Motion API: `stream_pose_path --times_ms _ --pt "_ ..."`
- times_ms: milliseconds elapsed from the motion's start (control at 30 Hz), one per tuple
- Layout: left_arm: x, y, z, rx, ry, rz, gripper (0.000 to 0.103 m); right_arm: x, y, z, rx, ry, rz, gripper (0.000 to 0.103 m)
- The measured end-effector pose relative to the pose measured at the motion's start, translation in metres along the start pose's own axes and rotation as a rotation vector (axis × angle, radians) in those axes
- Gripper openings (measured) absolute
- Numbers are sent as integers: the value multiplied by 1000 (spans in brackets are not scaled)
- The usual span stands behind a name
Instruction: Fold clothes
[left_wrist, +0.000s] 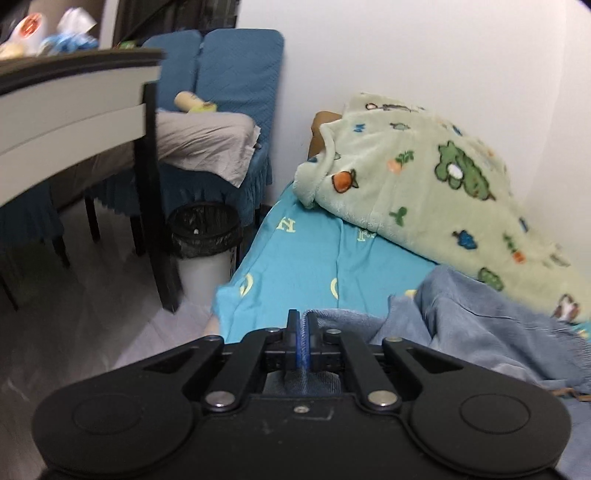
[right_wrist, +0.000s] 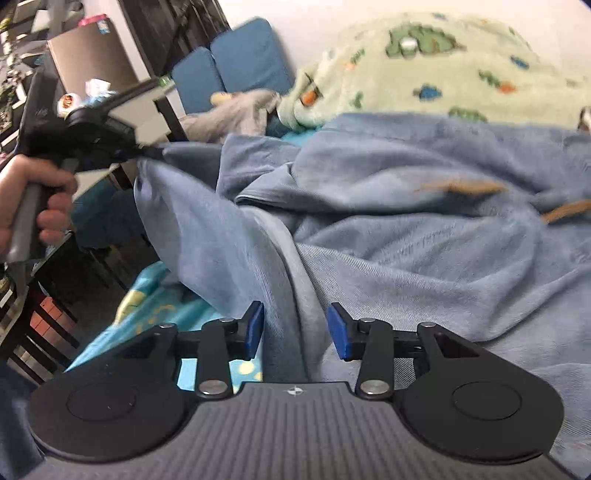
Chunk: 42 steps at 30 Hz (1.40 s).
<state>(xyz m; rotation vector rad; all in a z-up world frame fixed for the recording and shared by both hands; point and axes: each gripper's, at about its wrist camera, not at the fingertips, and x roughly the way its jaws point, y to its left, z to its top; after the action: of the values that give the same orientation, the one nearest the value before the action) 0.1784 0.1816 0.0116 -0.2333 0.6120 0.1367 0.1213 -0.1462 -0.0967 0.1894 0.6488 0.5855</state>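
Observation:
A light blue denim garment (right_wrist: 388, 229) lies crumpled on the bed; it also shows in the left wrist view (left_wrist: 491, 332). My left gripper (left_wrist: 302, 325) is shut on the garment's stitched edge, and in the right wrist view (right_wrist: 147, 153) it holds that edge lifted at the left. My right gripper (right_wrist: 295, 330) is open, with its blue pads either side of a raised fold of the garment. Brown drawstrings (right_wrist: 469, 186) lie on the cloth at the right.
A green fleece blanket (left_wrist: 424, 173) is heaped at the back of the bed on a turquoise sheet (left_wrist: 314, 258). Left of the bed stand a lined bin (left_wrist: 205, 236), a table (left_wrist: 74, 107) and blue-covered chairs (left_wrist: 229, 74).

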Motion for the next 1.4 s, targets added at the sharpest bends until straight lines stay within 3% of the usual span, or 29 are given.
stream_pose_path --times_ms 133,233,400,533,600,667,800,900,1067,1167,1200,1233,1300,1400 --pt "-33 34 -22 -100 71 -35 1 -21 15 -2 -75 -52 -6 42" --pt "-48 47 -39 -86 113 -35 1 -24 23 -5 -122 -82 -9 42" --pt "-46 62 -42 -161 176 -89 1 -12 33 -5 -169 -107 29 43" --pt "-39 65 -42 -194 173 -130 2 18 40 -8 -218 -18 4 42" --pt "-36 66 -41 -208 169 -154 3 39 34 -14 -203 103 5 38" --pt "-34 64 -39 -199 163 -158 4 47 34 -21 -223 157 22 38" --pt "-31 52 -25 -137 119 -166 13 51 29 -19 -183 188 42 38" --pt "-27 41 -14 -86 84 -176 33 52 25 -17 -171 186 59 38" --pt "22 4 3 89 160 -158 35 56 25 -15 -140 185 89 38" --pt "61 -11 7 196 237 -130 30 60 23 -16 -120 178 111 38" --pt "75 -16 8 238 265 -118 13 60 23 -17 -109 175 117 38" --pt "85 -17 7 263 291 -107 5 61 22 -17 -98 171 122 38" --pt "102 -16 6 301 341 -86 2 61 21 -18 -78 164 133 38" --pt "97 -8 10 294 299 -83 2 65 21 -18 -78 153 144 38"
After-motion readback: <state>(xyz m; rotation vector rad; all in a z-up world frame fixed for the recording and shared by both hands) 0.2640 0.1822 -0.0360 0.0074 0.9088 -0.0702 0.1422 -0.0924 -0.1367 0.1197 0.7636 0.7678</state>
